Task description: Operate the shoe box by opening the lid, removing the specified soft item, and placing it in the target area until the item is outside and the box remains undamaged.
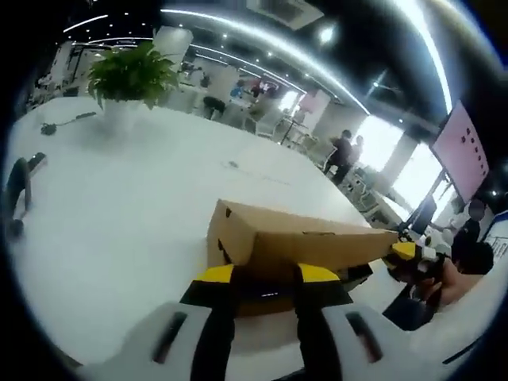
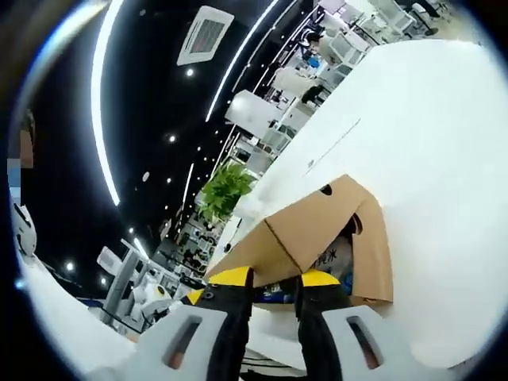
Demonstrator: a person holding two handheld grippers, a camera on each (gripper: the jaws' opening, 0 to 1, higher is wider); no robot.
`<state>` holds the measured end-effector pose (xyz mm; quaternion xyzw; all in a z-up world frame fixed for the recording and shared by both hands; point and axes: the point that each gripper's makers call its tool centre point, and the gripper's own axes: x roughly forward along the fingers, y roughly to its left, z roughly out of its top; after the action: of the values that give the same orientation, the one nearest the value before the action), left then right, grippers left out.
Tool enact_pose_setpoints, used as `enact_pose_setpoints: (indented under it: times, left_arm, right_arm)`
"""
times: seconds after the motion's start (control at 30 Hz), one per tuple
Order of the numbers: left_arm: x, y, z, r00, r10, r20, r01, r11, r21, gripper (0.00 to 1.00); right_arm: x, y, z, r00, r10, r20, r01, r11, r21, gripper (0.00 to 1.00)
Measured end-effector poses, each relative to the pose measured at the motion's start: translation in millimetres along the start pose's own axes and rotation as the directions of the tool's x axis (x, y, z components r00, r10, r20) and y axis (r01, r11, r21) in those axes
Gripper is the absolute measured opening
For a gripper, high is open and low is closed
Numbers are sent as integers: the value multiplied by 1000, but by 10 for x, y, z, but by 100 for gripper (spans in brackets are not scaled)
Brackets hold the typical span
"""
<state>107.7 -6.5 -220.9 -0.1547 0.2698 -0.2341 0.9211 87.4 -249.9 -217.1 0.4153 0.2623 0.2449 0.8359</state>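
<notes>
In the left gripper view, the left hand-held gripper [image 1: 266,279] is seen rising from the bottom edge, its two black jaws tipped with yellow and set a moderate way apart. The near lower edge of the shoe box [image 1: 298,250] lies at the jaw tips, and something dark is seen between them; whether anything is actually clamped cannot be told. The brown cardboard box is rested on the white bench [image 1: 119,214], with one corner turned toward the camera. At the far right end of the box, the yellow-tipped right hand-held gripper [image 1: 413,255] is seen touching or just beside the cardboard, with a person's hand [image 1: 456,278] behind it.

In the right gripper view, the right hand-held gripper [image 2: 274,282] is shown with its jaws likewise parted by a moderate gap, the tips placed at the lower edge of the shoe box [image 2: 317,226]. The lid flap is seen tilted up, and the inside of the box is partly exposed, where a dark item [image 2: 340,258] is glimpsed; it is too obscured to be identified. A firm hold on anything cannot be confirmed.

Farther out, a potted plant [image 1: 131,79] is stood on the bench well apart from the box. Beyond it, desks, ceiling light strips and several people are visible.
</notes>
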Motion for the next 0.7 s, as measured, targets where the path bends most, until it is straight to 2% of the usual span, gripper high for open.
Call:
enact_pose_setpoints:
  times: [0.1,0.13,0.17,0.27,0.37,0.4,0.47,0.53,0.6,0.7]
  left_arm:
    - [-8,33,69,1000,7,22,-8,1000,19,31]
    - [-6,67,76,1000,12,22,-12,1000,0,35]
    - [-15,111,51,1000,26,7,-26,998,-65,38]
    - [-61,143,74,999,20,26,-19,1000,-22,37]
    - [-94,153,-19,1000,26,-15,-25,999,38,36]
    - [-95,178,-68,999,43,-31,-41,996,76,35]
    - [-73,189,-111,997,57,-42,-53,994,98,32]
    - [-41,268,-108,993,116,-38,-110,985,136,28]
    - [-5,291,-62,990,144,-11,-141,979,147,28]
    - [30,248,-10,993,114,7,-114,987,113,28]
  right_arm:
    - [6,22,34,1000,24,-1,-24,999,34,18]
    - [7,14,32,1000,29,-6,-29,998,51,18]
    - [6,15,34,999,34,0,-34,998,62,18]
    - [14,33,49,999,42,17,-44,996,78,18]
    - [36,79,106,997,58,44,-62,993,98,19]
    - [45,79,110,997,58,41,-62,993,97,19]
    - [48,82,117,997,64,37,-67,993,96,19]
    - [44,77,113,997,67,24,-69,992,110,19]
    - [39,79,111,998,65,20,-67,992,106,19]
    - [37,87,108,998,66,23,-68,992,110,19]
